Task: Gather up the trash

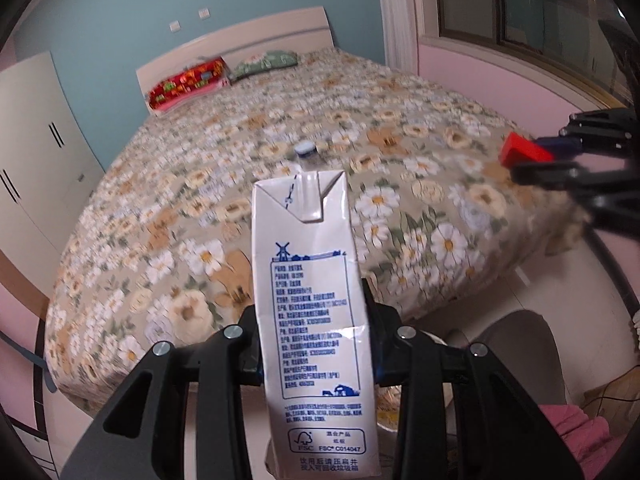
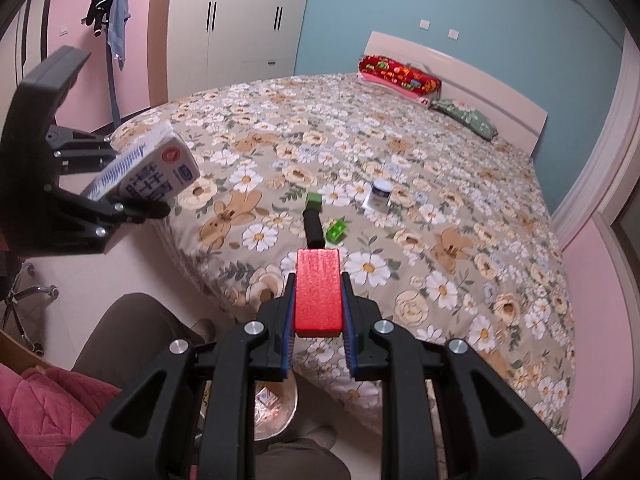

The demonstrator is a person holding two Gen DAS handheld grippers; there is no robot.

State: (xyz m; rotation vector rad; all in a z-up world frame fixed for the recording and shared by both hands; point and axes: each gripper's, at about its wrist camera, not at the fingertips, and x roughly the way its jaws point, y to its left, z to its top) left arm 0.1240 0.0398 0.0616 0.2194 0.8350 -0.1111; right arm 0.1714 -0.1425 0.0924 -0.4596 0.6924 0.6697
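My left gripper is shut on a white milk carton with blue print, held upright over the foot of the bed. In the right wrist view the same carton shows tilted in the left gripper at the far left. My right gripper is shut on a red block; in the left wrist view that red block and right gripper are at the right edge. On the bedspread lie a small white jar, a green block, a black cylinder and a small green piece.
The floral bed fills the middle of both views. Below the right gripper, a round metal bin holds wrappers. A person's legs are beside it. A pink garment and a chair base are at the left.
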